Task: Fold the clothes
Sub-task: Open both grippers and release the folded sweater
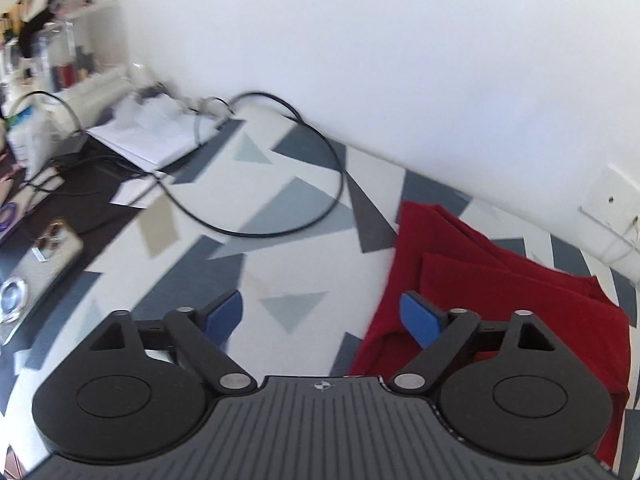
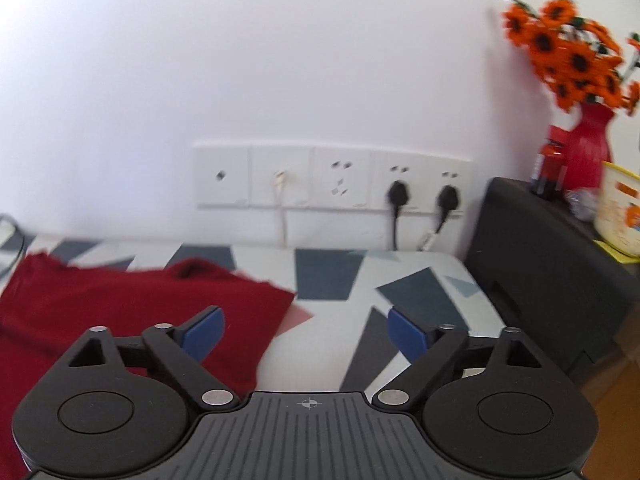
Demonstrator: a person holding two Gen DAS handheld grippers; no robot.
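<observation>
**Red garment lies folded on the patterned table, both grippers empty above it**

Red garment point(image 1: 500, 312) rests on the table point(image 1: 280, 216), whose cover is white with grey and dark blue triangles and runs along a white wall. In the left wrist view the cloth lies in layered folds toward the table's right part, near the wall; in the right wrist view it fills the left part, with bare cover to its right.

A black cabinet point(image 2: 552, 264) stands just beside the table's right end, bearing a red vase point(image 2: 590, 142) of orange flowers point(image 2: 568, 52). On the wall behind the table sits a row of white sockets point(image 2: 332, 176), two with black plugs.

The left gripper point(image 1: 322, 318) hangs with its blue-padded fingers spread wide and nothing between them; one pad sits over the garment's edge, the other over bare cover. The right gripper point(image 2: 306, 332) is likewise spread wide and empty, one pad over the cloth.

A black cable point(image 1: 320, 152) loops across the table's far left, near a stack of white papers point(image 1: 156, 136); that area is blurred.
</observation>
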